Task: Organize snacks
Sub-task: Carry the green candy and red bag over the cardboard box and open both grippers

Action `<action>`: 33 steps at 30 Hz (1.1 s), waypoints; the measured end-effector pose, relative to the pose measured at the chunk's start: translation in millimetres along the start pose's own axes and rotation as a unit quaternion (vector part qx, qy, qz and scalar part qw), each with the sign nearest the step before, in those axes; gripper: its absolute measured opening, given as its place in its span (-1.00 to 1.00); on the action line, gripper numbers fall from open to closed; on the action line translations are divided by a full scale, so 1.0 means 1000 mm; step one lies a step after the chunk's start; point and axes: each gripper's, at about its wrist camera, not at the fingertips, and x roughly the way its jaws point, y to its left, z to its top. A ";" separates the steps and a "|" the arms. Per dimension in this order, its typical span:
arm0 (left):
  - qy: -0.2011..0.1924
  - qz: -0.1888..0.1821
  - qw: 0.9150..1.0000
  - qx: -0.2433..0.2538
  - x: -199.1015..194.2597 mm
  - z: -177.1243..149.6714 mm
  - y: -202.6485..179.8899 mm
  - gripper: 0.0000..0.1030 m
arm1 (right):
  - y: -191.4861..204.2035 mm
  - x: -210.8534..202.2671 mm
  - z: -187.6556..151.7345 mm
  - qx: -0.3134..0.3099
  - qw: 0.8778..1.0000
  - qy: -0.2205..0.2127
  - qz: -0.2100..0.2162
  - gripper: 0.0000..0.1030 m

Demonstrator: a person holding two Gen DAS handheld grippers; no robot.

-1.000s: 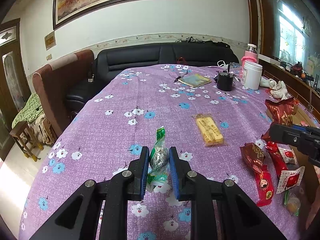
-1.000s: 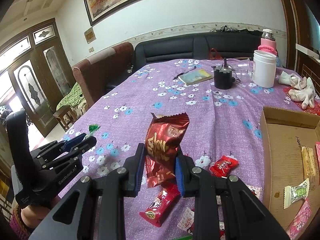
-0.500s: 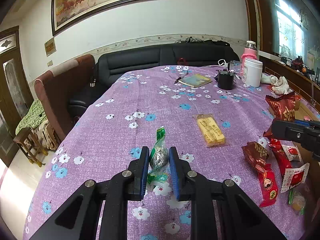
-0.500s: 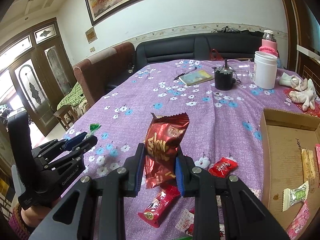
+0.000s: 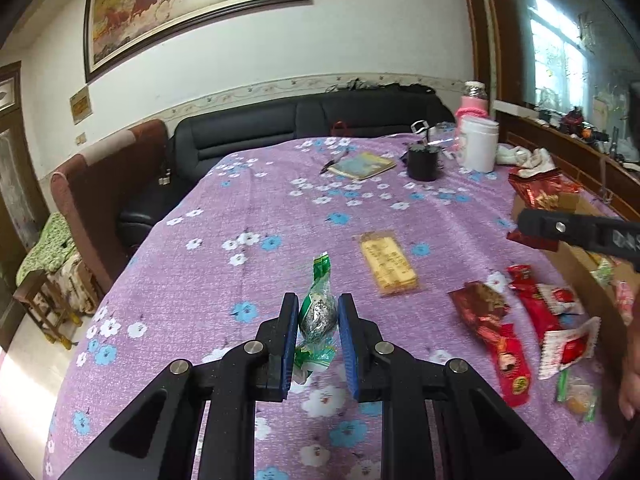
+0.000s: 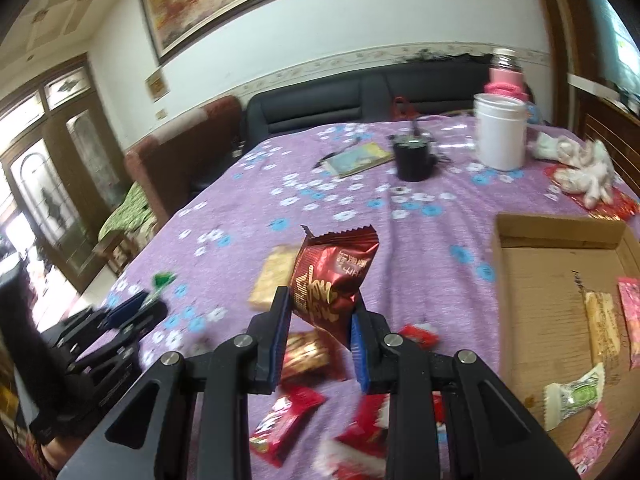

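1. Between the blue pads of the left gripper [image 5: 318, 316], a green-and-silver wrapped candy [image 5: 318, 314] is pinched at its round foil middle; its twisted green ends stick out toward 12 o'clock and toward 6 o'clock past the fingers.
2. The candy hangs above the purple flowered tablecloth [image 5: 248, 216], lifted clear of it as far as the left wrist view shows.
3. At 1 o'clock from that candy a yellow biscuit pack [image 5: 388, 266] lies flat on the cloth, well apart from the fingers.
4. At 3 o'clock a cluster of red snack packets [image 5: 520, 332] lies scattered on the cloth.
5. The right gripper [image 6: 320, 320] clamps the lower part of a dark red foil packet [image 6: 334, 276], which stands nearly upright between the pads, its crimped top edge toward 12 o'clock and well above the fingertips.
6. At 3 o'clock from that packet sits an open cardboard box [image 6: 556, 232]; a yellow pack, a white-and-green wrapped sweet and pink packets lie on its floor.
7. At 9 o'clock in the right wrist view the left gripper shows, blurred, with the green candy tip above its pads.
8. Toward 12 o'clock, far across the table, stand a black cup [image 6: 414, 160] and a white jar [image 6: 502, 136].
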 end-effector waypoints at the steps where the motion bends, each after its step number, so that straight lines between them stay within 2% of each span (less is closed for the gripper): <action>1: 0.000 -0.008 1.000 -0.001 -0.002 0.000 -0.001 -0.60 | -0.007 -0.003 0.003 0.018 1.000 0.002 0.002 -0.49; 5: 0.018 -0.052 0.998 -0.020 -0.015 0.000 -0.005 -0.60 | -0.029 -0.033 0.009 0.070 0.997 -0.016 0.016 -0.49; 10: 0.028 -0.093 0.995 -0.005 -0.035 0.006 -0.032 -0.61 | -0.065 -0.087 0.000 0.101 0.994 -0.044 0.004 -0.49; 14: 0.037 -0.154 0.987 -0.005 -0.048 0.017 -0.067 -0.61 | -0.110 -0.117 -0.012 0.139 0.989 -0.053 -0.026 -0.48; 17: 0.043 -0.201 0.979 0.009 -0.056 0.025 -0.103 -0.61 | -0.138 -0.130 -0.023 0.165 0.984 -0.050 -0.045 -0.48; 20: 0.057 -0.253 0.965 0.022 -0.059 0.032 -0.145 -0.61 | -0.160 -0.134 -0.038 0.187 0.980 -0.041 -0.059 -0.48; 21: 0.066 -0.277 0.958 0.028 -0.059 0.033 -0.164 -0.61 | -0.165 -0.134 -0.044 0.193 0.979 -0.035 -0.062 -0.48; 24: 0.088 -0.313 0.945 0.046 -0.057 0.032 -0.201 -0.61 | -0.175 -0.133 -0.054 0.202 0.976 -0.025 -0.072 -0.48; 29: 0.110 -0.318 0.938 0.084 -0.049 0.020 -0.249 -0.62 | -0.189 -0.126 -0.066 0.209 0.974 0.000 -0.092 -0.48; 33: 0.123 -0.304 0.939 0.100 -0.038 0.012 -0.264 -0.62 | -0.191 -0.119 -0.073 0.208 0.973 0.017 -0.094 -0.48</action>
